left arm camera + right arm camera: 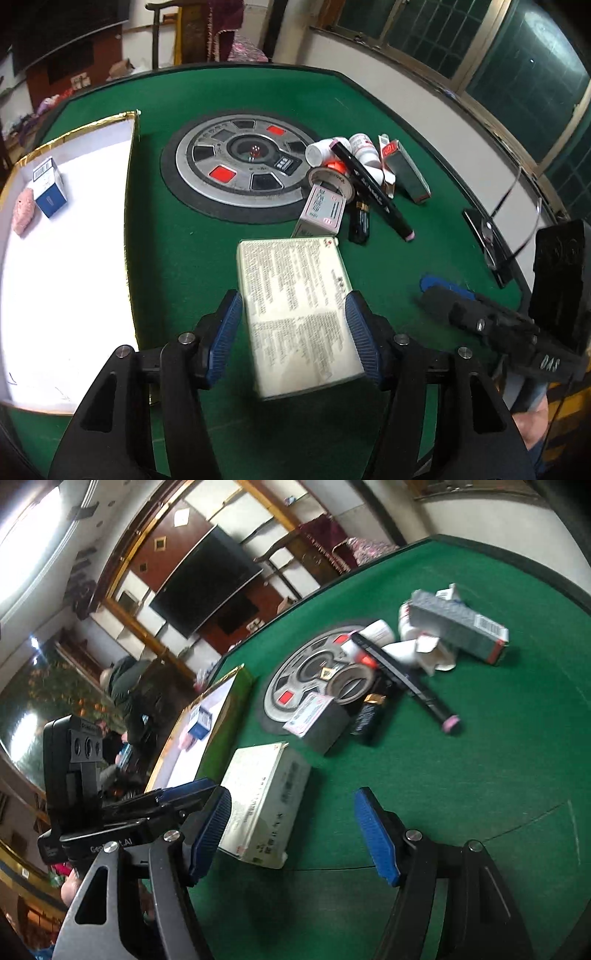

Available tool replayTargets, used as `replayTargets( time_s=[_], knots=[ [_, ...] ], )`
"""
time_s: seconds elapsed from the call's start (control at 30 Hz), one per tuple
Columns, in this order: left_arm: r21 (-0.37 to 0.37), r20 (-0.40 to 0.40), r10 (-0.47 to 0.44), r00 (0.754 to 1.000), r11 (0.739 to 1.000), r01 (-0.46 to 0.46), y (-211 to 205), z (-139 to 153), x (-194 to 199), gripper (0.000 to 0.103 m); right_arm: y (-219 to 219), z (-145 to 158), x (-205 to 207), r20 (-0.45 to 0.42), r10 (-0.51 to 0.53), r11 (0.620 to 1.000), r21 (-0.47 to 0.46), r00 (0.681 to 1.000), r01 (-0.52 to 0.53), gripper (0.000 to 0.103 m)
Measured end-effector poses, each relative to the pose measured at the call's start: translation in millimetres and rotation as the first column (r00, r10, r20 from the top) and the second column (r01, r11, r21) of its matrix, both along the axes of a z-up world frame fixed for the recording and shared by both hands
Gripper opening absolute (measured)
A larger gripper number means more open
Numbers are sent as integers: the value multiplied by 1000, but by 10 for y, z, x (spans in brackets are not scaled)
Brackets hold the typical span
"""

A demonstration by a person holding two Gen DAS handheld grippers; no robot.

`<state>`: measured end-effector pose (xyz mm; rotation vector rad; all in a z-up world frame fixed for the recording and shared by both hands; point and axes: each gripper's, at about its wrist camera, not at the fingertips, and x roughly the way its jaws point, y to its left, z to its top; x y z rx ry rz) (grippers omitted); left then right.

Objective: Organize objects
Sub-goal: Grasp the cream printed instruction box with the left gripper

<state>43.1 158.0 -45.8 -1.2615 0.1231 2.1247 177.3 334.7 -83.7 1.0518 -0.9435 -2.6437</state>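
The print on the white box [295,314] blurs toward its near end, unreadable. Beyond the white box, the tape roll [332,181] lies partly hidden under the black marker [373,188]. Left of the white box, the white tray [74,295] is cut off by the picture's edge.

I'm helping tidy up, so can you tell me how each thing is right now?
left gripper: shut on the big white box
big white box: held between the pads
right gripper: open, holding nothing
white tray: holds blue box and pink thing
blue box: upright in tray
black marker: capped, lying on the pile
tape roll: lying flat
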Motion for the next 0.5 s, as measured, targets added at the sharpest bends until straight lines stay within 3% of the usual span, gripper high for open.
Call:
replayTargets(
  time_s=[0.17,0.3,0.5],
  knots=[
    [-33,-26,45,999,998,-45,161,-16,30,64,130,-71,78,-14,-18,1000,-9,1000,18,70],
    [-106,-62,50,997,993,-56,324,-33,67,66,198,-79,139,-33,-19,999,-32,999,18,70],
    [-153,-125,-9,992,988,-10,465,-127,126,79,201,-71,150,-55,-4,999,-33,999,3,70]
  ],
)
